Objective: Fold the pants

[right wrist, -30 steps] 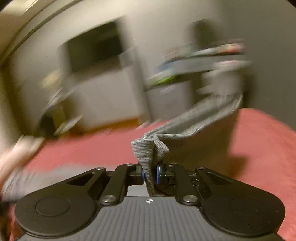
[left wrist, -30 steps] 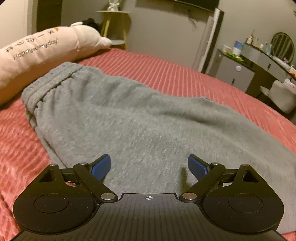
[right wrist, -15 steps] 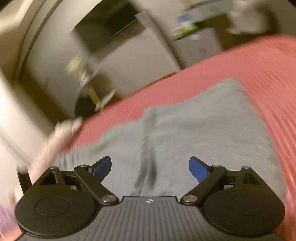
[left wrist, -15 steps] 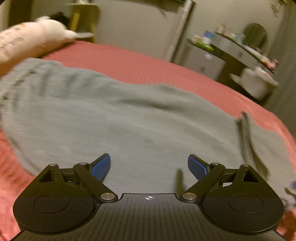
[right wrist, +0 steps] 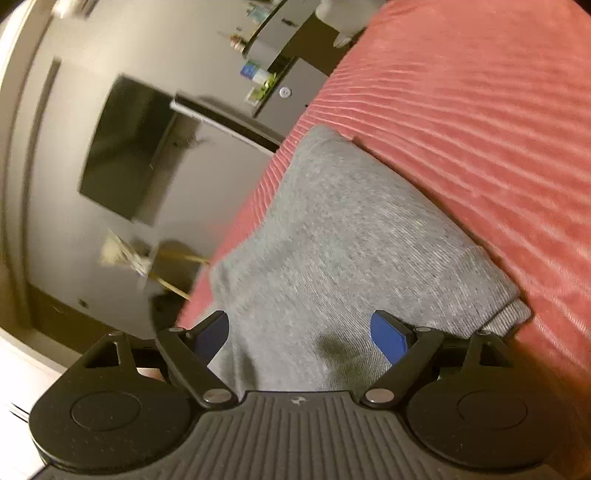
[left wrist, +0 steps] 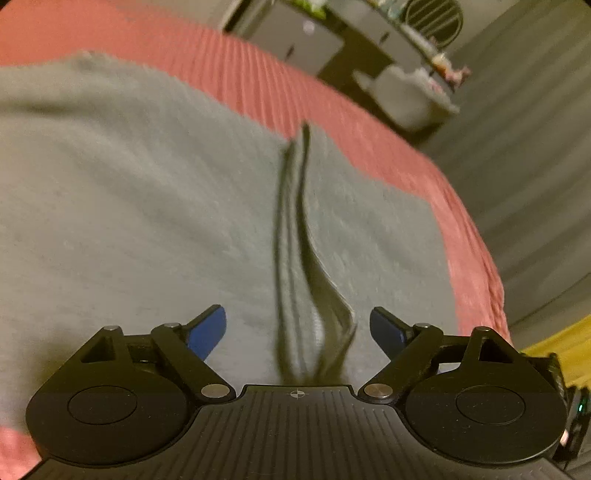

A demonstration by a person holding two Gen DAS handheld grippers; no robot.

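**Grey pants lying doubled on the red bedspread, both tongs spread above them**

The left gripper (left wrist: pixel 297 325) is hovering over the grey pants (left wrist: pixel 147 206), its blue fingers (left wrist: pixel 207 330) standing wide apart and easing inward a little; cloth is lying beneath the gap, but neither pad is pressing on it. This view alone is showing the folded edge (left wrist: pixel 295 229) — a dark, layered seam running away from the camera down the middle of the fabric, with stacked layers fanning out just ahead of the gripper; it is also showing the red bedspread (left wrist: pixel 369 122) curving round the far and right sides of the garment, and a blurred dresser with a round mirror (left wrist: pixel 434 18) beyond the bed.

The right gripper (right wrist: pixel 299 332) is rolled steeply, so the room is appearing tilted in its view; its jaws are likewise wide and closing slightly, with grey cloth under the gap and nothing pinched. Here the pants (right wrist: pixel 351 229) are showing as a smooth slab with a rounded far corner and a ribbed cuff (right wrist: pixel 511 314) poking out at the right edge — a detail hidden from the left camera; the bedspread (right wrist: pixel 461 110) is filling the upper right, and a dark wall-mounted screen (right wrist: pixel 125 147) is hanging on the grey wall at the left.
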